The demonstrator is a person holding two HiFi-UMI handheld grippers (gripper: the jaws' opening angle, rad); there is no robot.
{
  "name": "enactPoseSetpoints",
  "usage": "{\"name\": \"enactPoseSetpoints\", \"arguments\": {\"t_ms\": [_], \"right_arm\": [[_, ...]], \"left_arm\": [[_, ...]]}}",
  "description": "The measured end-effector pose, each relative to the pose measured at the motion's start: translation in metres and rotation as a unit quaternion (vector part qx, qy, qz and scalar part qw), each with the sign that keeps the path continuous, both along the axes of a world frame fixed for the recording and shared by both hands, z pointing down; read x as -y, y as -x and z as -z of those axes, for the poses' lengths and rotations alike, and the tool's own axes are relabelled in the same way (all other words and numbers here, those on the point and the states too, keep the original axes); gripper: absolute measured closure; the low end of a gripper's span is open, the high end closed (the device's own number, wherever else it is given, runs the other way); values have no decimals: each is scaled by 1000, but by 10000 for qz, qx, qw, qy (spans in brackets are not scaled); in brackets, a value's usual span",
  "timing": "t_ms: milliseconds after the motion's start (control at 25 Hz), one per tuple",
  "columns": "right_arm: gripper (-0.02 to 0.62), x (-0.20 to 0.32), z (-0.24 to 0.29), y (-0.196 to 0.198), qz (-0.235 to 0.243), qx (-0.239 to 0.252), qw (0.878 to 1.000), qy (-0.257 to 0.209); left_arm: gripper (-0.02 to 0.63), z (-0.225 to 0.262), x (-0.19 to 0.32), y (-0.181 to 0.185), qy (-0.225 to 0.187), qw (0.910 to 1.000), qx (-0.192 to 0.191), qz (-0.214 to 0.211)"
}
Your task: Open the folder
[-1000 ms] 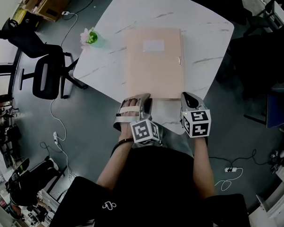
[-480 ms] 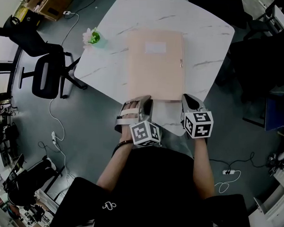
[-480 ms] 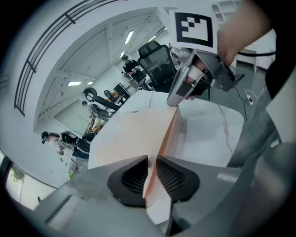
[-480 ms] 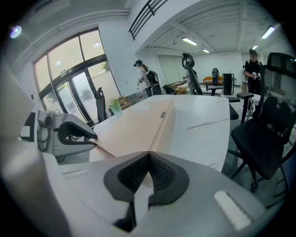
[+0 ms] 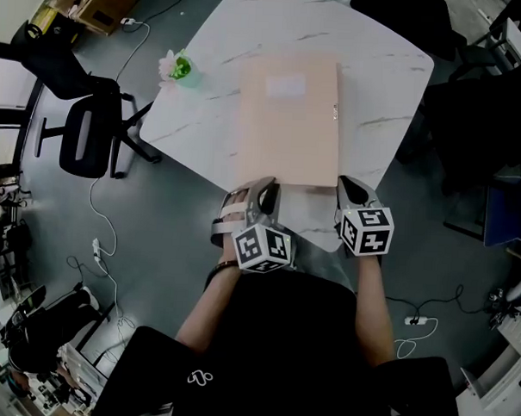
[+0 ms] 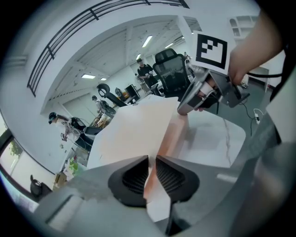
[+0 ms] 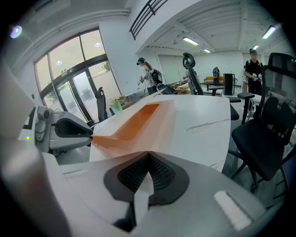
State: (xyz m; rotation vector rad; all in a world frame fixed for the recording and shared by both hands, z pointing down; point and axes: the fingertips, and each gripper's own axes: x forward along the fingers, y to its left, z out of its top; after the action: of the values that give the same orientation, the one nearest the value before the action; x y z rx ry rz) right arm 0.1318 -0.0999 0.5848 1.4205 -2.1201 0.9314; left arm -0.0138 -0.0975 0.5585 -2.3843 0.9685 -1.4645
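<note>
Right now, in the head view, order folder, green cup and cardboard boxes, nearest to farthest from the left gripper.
1. Folder, near edge between the left gripper's fingers, which have just been closing.
2. Green cup, table's left edge.
3. Cardboard boxes, floor, far left.

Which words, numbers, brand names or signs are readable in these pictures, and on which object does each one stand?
No text can be read anywhere.
The white label on the folder: looks blank, or too blurred to read.
The left cube and right cube: black-and-white square patterns, no letters.
The black clothing: a small white emblem, no readable letters.
The cardboard boxes: too small to read.
</note>
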Motion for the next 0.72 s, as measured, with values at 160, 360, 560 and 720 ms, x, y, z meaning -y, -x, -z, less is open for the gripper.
{"name": "enactPoseSetpoints", "arguments": {"t_ms": [160,360,560,720], "right_arm": [[595,0,0,0,29,-37,10000,3],[594,0,0,-1,125,-169,9998,-14],[594,2,0,6,340,-417,9985,-37],[594,2,0,9,541,-723,9959,-73]], "left_arm": [[552,9,0,7,12,9979,-517,396],[560,30,5,19,28,9874,-1208,1022],[563,34,9,47,119,9637,-2040,1717],[563,46,15,64,245,9325,-2849,2207]]}}
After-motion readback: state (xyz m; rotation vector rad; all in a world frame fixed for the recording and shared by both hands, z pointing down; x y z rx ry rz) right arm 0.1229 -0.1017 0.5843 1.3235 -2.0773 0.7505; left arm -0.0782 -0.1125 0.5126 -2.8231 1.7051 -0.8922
